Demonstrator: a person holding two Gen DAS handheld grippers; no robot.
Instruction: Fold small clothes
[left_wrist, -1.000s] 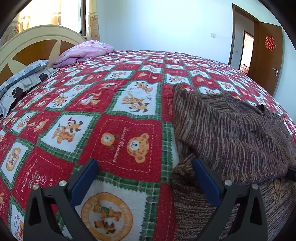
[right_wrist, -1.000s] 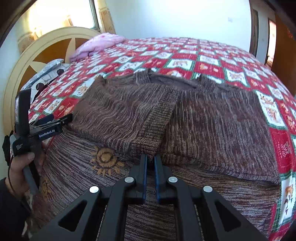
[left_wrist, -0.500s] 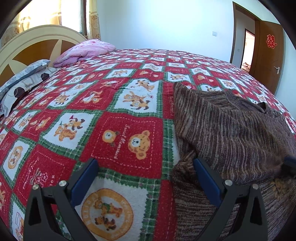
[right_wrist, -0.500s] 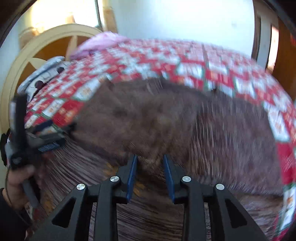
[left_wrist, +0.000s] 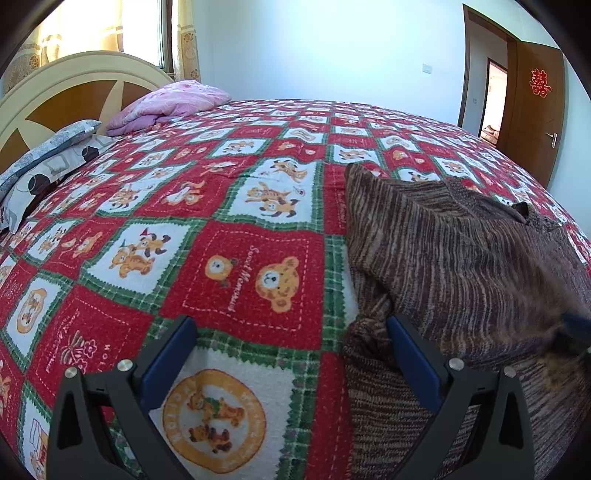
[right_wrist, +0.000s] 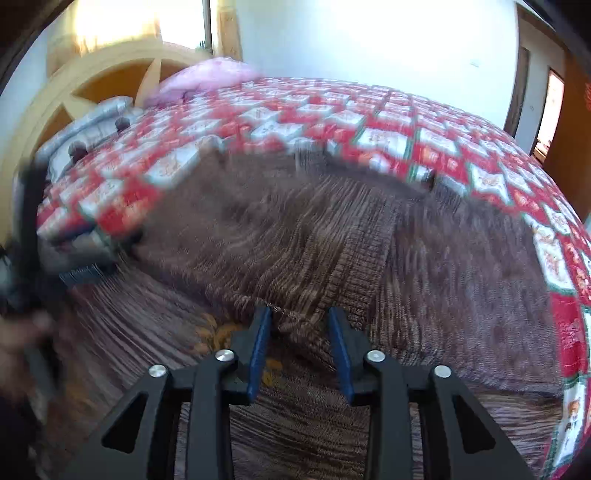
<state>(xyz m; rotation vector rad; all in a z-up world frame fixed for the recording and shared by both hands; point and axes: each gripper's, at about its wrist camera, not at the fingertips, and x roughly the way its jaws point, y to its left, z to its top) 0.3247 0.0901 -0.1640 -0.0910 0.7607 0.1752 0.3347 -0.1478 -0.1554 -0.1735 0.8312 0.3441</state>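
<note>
Knitwear, one brown striped sweater (left_wrist: 461, 258), lies flat on the bed (left_wrist: 236, 236), near its right side in the left wrist view, with a sleeve already folded across the chest. The move ahead turns on that sleeve's cuff (right_wrist: 299, 325): it sits between the jaws of the right gripper (right_wrist: 301, 332), which stand parted and hold nothing, the knit just ahead of and partly between them. The sleeve's long axis runs from the far left shoulder down to the near middle, so it points almost straight at the right jaws. The left gripper (left_wrist: 291, 350) hangs over the sweater's left edge, jaws wide apart and empty, one finger touching the bunched knit at the side fold, the other over bare quilt. The right wrist view is blurred, so whether the cuff actually touches a pad is hard to tell. Counted: one sweater, two grippers, one pink blanket (left_wrist: 173, 105), one grey pillow (left_wrist: 48, 155) by the headboard (left_wrist: 74, 92).
</note>
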